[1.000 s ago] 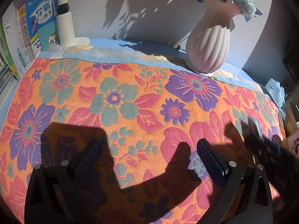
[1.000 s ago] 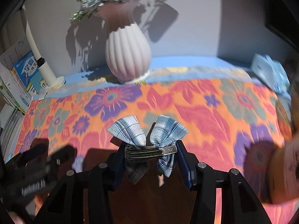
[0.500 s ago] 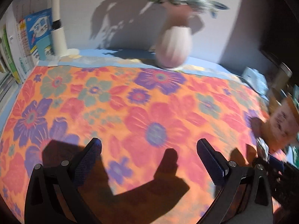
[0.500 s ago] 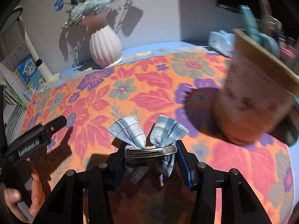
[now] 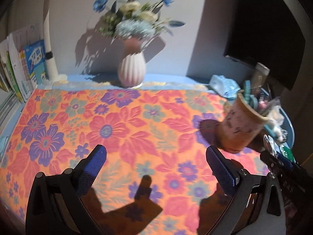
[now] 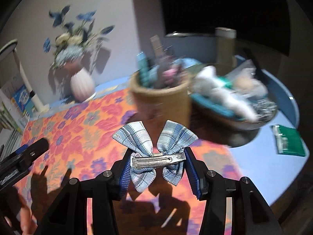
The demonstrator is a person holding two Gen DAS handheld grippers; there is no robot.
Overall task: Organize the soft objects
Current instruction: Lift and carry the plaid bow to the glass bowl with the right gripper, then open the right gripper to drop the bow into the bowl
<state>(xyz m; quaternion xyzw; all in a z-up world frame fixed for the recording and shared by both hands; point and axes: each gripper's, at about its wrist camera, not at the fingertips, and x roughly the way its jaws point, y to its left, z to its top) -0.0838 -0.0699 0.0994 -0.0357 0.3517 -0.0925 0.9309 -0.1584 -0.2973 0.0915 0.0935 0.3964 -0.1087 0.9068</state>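
Fingers of right gripper (image 6: 157,168) pinch plaid bow clip (image 6: 156,152).

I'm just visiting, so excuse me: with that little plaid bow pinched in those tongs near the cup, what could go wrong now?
1. The right tongs pinch the plaid bow only at its metal clip's ends; it could twist or slip out.
2. The brown cup already holds tall items, so the bow might snag or perch on top.
3. The basket sits close beside the cup; a misjudged drop could land there.
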